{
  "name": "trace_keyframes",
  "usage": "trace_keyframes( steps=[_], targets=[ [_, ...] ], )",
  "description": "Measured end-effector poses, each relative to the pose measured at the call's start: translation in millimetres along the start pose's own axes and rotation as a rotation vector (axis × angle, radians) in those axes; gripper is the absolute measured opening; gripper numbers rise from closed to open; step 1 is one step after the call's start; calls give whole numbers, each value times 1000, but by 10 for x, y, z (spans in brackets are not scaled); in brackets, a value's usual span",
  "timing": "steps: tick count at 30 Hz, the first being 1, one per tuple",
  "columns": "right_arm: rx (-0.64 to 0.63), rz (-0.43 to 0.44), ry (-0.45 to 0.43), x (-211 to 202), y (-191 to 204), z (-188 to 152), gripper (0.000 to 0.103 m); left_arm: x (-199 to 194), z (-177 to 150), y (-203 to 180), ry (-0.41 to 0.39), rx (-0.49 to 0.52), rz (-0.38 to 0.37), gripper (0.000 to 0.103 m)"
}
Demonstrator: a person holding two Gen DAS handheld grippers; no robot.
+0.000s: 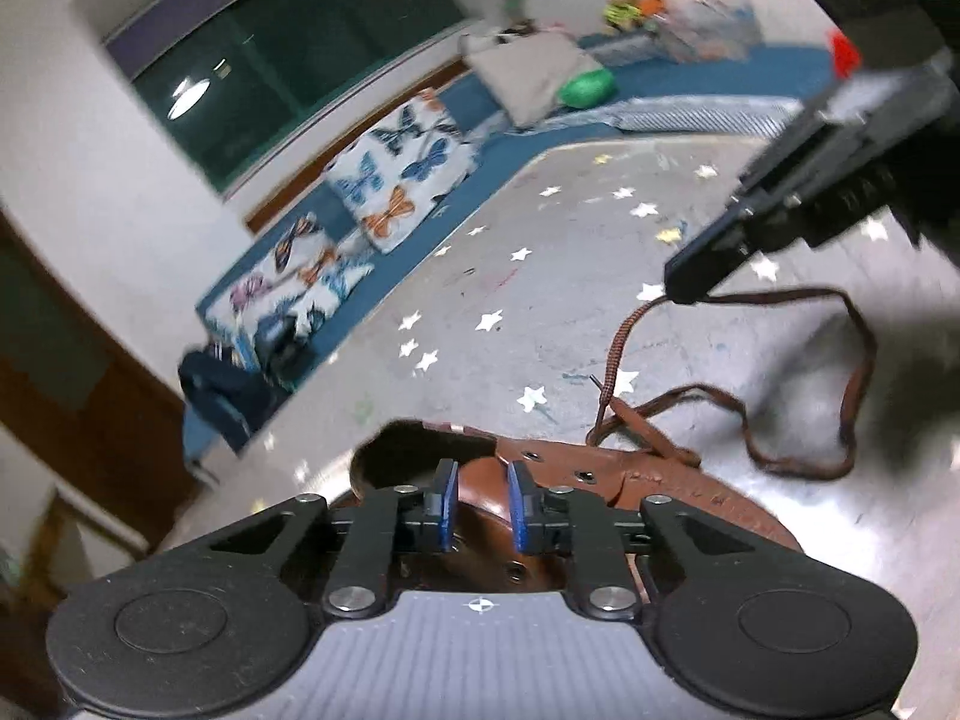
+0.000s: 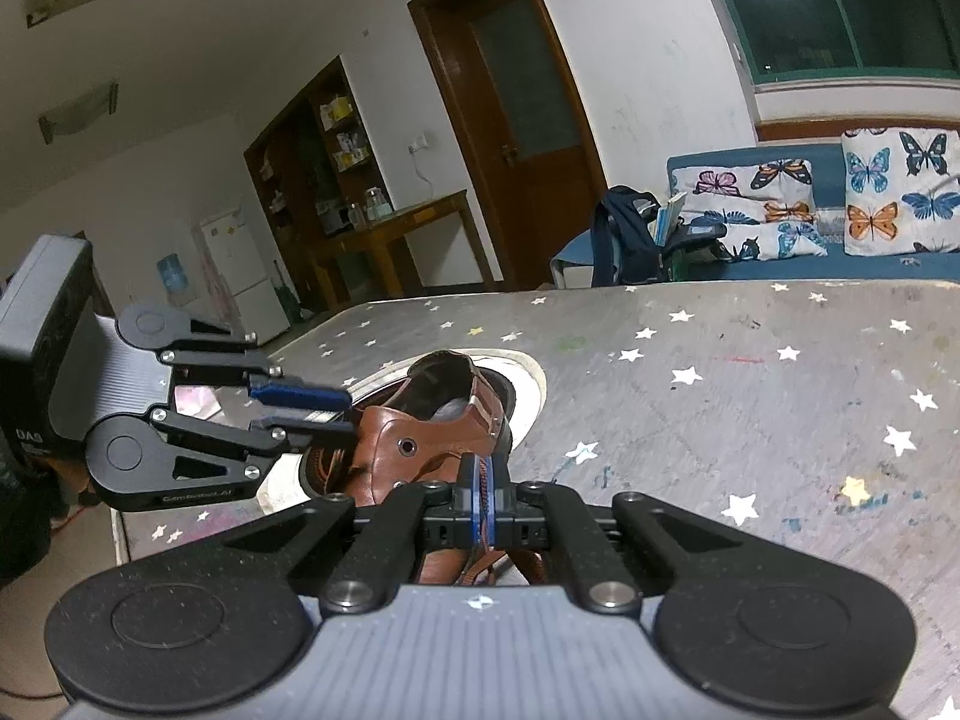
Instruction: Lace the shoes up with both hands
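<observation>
My right tongs point(image 2: 483, 501) pinch the brown shoelace point(image 1: 852, 396). My left tongs point(image 1: 482, 507) straddle the tongue of the brown leather shoe point(image 2: 420, 450) on the star-patterned worktop point(image 2: 750, 396); whether they grip it, I cannot tell.

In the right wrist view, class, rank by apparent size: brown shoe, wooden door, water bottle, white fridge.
1. Wooden door
2. Brown shoe, though nearness to the camera enlarges it
3. White fridge
4. Water bottle
</observation>
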State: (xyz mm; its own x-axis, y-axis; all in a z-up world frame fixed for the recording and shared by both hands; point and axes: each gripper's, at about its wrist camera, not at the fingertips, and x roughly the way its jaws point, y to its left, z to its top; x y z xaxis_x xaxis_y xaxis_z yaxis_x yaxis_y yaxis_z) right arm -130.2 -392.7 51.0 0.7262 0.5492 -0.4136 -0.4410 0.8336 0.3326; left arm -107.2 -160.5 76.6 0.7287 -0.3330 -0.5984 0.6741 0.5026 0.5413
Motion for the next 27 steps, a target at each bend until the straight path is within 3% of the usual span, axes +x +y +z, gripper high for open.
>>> trace_keyframes(
  steps=[5, 13, 16, 27],
  targets=[
    [21, 4, -1, 34, 1, -25, 2, 182, -4, -67, 49, 122, 8, 19],
    [58, 6, -12, 40, -38, -57, 2, 341, 41, -73, 78, 212, -48, 20],
    [75, 6, -16, 48, -61, -77, 2, 395, 50, -96, 91, 184, -102, 17],
    [115, 18, -23, 82, -110, -121, 2, 351, 57, -29, 46, 107, -147, 17]
  ],
)
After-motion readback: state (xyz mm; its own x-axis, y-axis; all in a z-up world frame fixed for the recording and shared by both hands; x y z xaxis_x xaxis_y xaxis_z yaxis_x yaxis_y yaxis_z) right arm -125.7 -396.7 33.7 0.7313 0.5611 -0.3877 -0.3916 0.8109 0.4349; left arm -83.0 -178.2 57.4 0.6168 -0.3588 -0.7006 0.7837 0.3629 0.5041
